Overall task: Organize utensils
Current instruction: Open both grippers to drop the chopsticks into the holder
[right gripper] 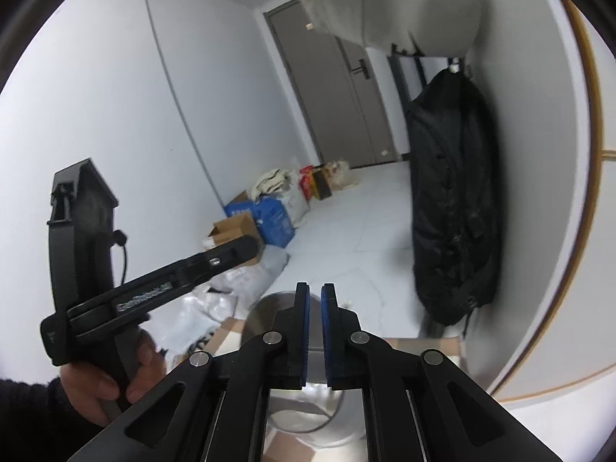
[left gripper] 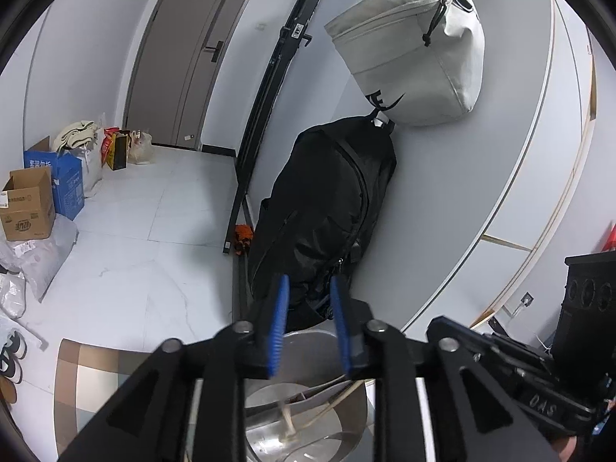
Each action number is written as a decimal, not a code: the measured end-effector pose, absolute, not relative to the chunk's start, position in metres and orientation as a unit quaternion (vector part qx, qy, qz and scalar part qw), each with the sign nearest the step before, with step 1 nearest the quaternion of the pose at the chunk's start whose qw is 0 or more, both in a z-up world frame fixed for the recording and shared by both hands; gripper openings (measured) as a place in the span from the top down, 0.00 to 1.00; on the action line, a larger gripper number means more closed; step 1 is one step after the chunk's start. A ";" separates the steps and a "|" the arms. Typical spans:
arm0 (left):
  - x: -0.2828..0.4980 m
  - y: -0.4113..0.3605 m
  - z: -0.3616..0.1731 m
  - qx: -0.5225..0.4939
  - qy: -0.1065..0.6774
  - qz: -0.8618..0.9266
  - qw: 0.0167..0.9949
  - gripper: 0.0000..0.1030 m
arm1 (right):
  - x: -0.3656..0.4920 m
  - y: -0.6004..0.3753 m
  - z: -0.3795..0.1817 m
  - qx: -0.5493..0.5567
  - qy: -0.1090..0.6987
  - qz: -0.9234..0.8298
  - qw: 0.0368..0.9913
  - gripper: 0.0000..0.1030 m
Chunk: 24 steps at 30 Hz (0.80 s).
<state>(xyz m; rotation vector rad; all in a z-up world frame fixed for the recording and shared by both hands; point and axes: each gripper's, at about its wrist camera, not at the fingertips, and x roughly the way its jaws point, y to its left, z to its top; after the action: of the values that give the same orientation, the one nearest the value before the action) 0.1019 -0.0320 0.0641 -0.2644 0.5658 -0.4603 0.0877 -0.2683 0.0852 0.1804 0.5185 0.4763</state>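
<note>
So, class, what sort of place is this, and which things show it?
Probably the entrance hall of a home: a door, bags hung on the wall, shoes and boxes on the tiled floor.

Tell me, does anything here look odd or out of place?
Mostly the floor by the far wall: cardboard boxes, a blue box and plastic bags are heaped loosely beside the door. A thin stick lies slanted inside the steel bowl. Nothing looks spilled or broken.
</note>
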 end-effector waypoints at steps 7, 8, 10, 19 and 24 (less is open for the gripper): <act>0.095 -0.028 0.073 -0.117 0.278 -0.217 0.928 0.70 | 0.072 -0.286 0.093 0.121 0.224 0.225 0.941 0.56; 0.094 -0.026 0.074 -0.113 0.278 -0.213 0.930 0.70 | 0.068 -0.288 0.095 0.124 0.220 0.222 0.942 0.51; 0.089 -0.022 0.078 -0.109 0.276 -0.210 0.932 0.70 | 0.061 -0.289 0.098 0.127 0.212 0.221 0.944 0.45; 0.054 0.024 0.082 -0.112 0.264 -0.132 0.949 0.40 | 0.028 -0.276 0.102 0.102 0.211 0.227 0.945 0.23; 0.037 0.042 0.066 -0.108 0.291 -0.099 0.945 0.39 | 0.012 -0.264 0.092 0.106 0.228 0.241 0.937 0.14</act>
<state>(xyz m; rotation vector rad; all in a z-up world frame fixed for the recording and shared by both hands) 0.0373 0.0421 0.0660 -0.2204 0.5924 -0.2026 0.0115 -0.2637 0.0921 0.2175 0.4654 0.4928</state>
